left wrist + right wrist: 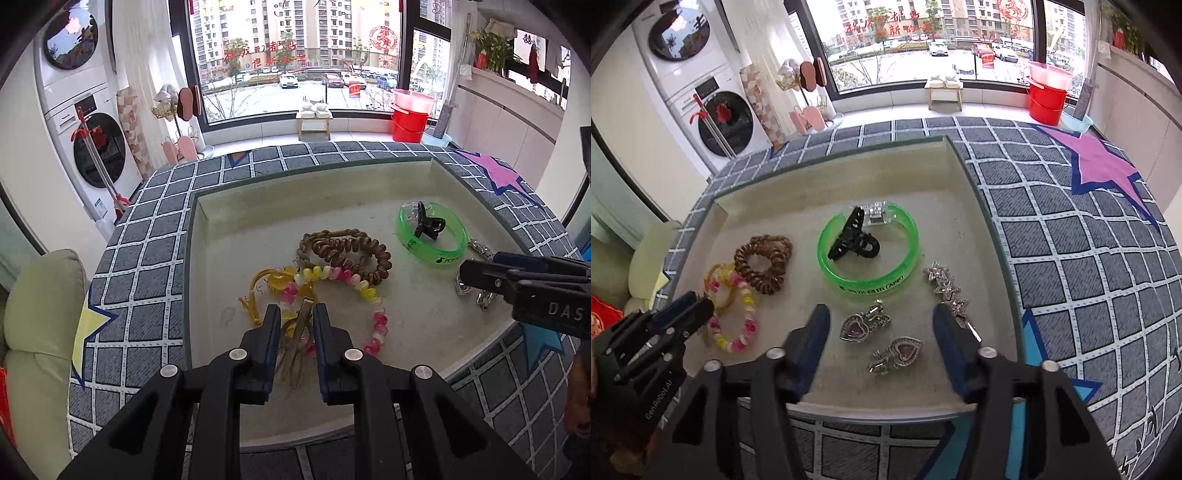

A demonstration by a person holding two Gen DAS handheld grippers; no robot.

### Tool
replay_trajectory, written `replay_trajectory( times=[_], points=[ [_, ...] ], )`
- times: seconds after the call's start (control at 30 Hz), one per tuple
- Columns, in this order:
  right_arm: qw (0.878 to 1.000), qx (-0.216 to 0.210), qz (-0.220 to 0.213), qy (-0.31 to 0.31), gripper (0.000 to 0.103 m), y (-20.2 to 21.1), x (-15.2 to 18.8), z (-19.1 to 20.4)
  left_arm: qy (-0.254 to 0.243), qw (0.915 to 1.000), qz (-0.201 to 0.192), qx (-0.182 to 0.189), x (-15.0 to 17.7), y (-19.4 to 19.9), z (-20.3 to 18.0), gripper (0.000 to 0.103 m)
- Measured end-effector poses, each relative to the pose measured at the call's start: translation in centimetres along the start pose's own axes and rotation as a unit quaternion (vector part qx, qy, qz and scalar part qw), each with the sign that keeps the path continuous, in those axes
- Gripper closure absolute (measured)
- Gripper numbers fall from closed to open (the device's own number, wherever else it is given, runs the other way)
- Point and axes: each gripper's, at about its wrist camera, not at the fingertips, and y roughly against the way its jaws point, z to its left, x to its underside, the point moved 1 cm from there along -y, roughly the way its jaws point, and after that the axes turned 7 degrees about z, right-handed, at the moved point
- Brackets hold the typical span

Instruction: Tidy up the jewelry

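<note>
Grey checked cloth (1071, 266) is lying under a pale shallow tray (820, 177). Left gripper (295, 314) is pinching narrow on a thin tan hair clip (301, 325) near the pink-and-yellow bead bracelet (369, 295). Right gripper (881, 319), jaws wide, is straddling two silver heart earrings (857, 326) without touching; green translucent bangle (868, 258) is sitting farther off.

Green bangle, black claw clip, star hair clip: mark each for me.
Green bangle (871, 282): right wrist view, near rim.
Black claw clip (851, 236): right wrist view, its body.
Star hair clip (947, 288): right wrist view, middle star.
</note>
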Motion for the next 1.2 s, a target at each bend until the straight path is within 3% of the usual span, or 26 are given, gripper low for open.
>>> replay_trajectory(
  times=[0.03,0.1,0.13,0.17,0.47,0.53,0.6,0.87,1.0,1.2],
  points=[
    [1.0,-0.001,-0.003,-0.002,0.04,0.2,0.0,-0.1,0.001,1.0,0.0,-0.001,0.0,0.0,0.0,0.07],
    [1.0,-0.006,-0.009,-0.008,0.04,0.8,-0.1,-0.3,0.003,1.0,-0.004,-0.006,-0.1,0.2,0.0,0.04],
    [1.0,-0.009,-0.012,-0.011,0.04,1.2,-0.1,-0.4,0.006,0.9999,-0.011,-0.011,-0.1,0.5,0.0,0.012],
    [1.0,-0.01,-0.016,-0.014,0.04,1.5,-0.1,-0.5,0.009,0.9994,-0.026,-0.021,0.0,1.0,0.0,0.007],
    [1.0,-0.005,-0.021,-0.019,0.039,2.8,0.0,-0.9,0.011,0.9991,-0.039,-0.017,-0.7,2.8,0.0,0.007],
    [1.0,-0.003,-0.016,-0.015,0.029,2.8,0.2,-0.7,0.012,0.999,-0.038,-0.019,-0.6,3.1,0.0,0.007],
    [1.0,-0.001,-0.015,-0.012,0.025,2.9,0.3,-0.6,0.01,0.9992,-0.035,-0.017,-0.5,3.4,0.1,0.007],
    [1.0,-0.004,-0.002,0.001,0.02,3.8,0.8,0.1,0.012,0.9995,-0.025,-0.013,0.4,4.3,0.0,0.007],
    [1.0,0.004,-0.009,0.006,0.0,4.4,1.0,0.5,0.02,0.9996,-0.018,-0.01,0.9,4.9,0.2,0.007],
    [1.0,0.004,-0.03,0.005,0.0,5.7,1.6,1.2,0.023,0.9997,-0.011,-0.003,1.9,5.5,0.4,0.007]
  ],
)
